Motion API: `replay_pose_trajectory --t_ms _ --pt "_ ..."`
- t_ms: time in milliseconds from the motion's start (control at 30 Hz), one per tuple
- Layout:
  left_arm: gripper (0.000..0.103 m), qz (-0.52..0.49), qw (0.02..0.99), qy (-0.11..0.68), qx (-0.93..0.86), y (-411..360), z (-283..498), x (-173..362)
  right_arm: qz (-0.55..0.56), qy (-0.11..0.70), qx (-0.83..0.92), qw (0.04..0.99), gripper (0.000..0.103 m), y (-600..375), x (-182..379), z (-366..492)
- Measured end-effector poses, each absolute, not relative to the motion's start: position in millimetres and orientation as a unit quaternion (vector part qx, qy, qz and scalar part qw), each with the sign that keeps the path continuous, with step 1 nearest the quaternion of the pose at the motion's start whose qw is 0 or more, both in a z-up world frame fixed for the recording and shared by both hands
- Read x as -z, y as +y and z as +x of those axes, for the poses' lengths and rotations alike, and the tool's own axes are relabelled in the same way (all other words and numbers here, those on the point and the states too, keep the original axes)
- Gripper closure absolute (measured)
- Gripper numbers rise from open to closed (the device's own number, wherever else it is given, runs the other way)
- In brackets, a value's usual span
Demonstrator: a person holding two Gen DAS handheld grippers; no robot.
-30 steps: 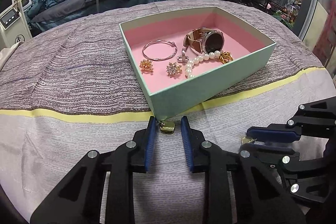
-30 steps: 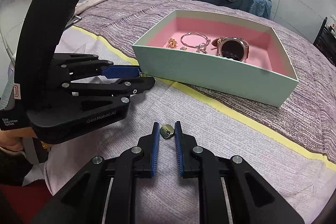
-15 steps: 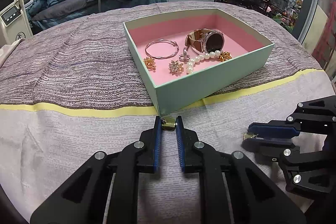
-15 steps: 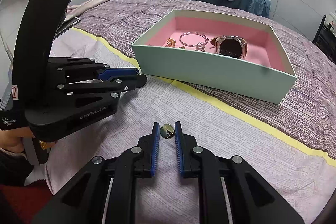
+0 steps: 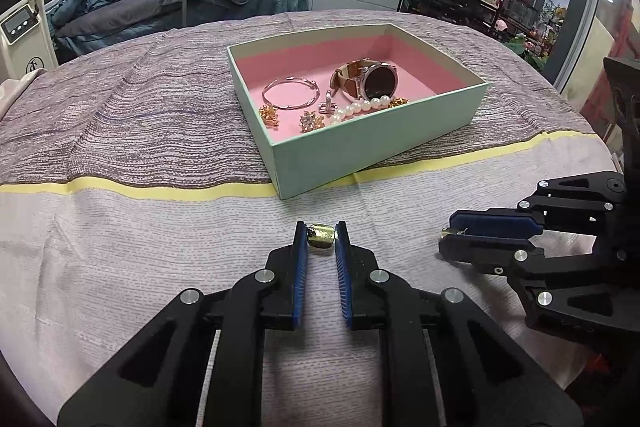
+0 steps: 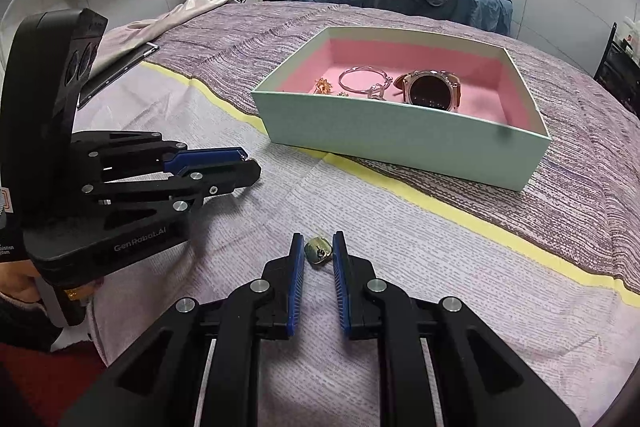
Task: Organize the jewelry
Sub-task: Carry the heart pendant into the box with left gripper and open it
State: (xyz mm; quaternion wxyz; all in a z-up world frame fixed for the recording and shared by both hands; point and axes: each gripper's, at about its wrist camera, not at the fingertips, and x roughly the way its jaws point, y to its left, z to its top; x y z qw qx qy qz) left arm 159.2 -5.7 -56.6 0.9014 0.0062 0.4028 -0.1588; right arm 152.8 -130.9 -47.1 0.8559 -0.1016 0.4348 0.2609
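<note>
the mint box (image 5: 360, 151) with pink lining sits on the striped cloth (image 5: 120, 115), its near corner just past the yellow band (image 5: 160, 191); between this corner and both tools the pale cloth lies free.

the left gripper (image 5: 321, 241) is clenched on a small gold earring (image 5: 322, 237), both blue pads touching it. the right gripper (image 6: 317, 254) has a second gold earring (image 6: 318, 253) between its pads, close on both sides, but i cannot tell if they really press it.

the left view looks down into the box: a bangle (image 5: 291, 93), a watch (image 5: 372, 79), a pearl string (image 5: 358, 109), some small gold and silver pieces. in the right view the near wall hides the pearls and cuts the watch (image 6: 430, 91) low.

seen from the left view, the right gripper (image 5: 450, 238) shows only a gold speck at its tip.
</note>
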Motion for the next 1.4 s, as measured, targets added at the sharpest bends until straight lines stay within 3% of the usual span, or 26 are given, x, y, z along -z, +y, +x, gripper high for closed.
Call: replay_pose_trajectory --t_ms 733,1400 --pt "0.088 0.025 0.910 0.369 0.187 -17 212 6 -0.081 0.389 -0.262 0.880 0.089 -143 -8 201" --pt "0.088 0.029 0.886 0.428 0.177 -29 305 27 -0.096 0.448 -0.233 0.858 0.089 -119 22 264"
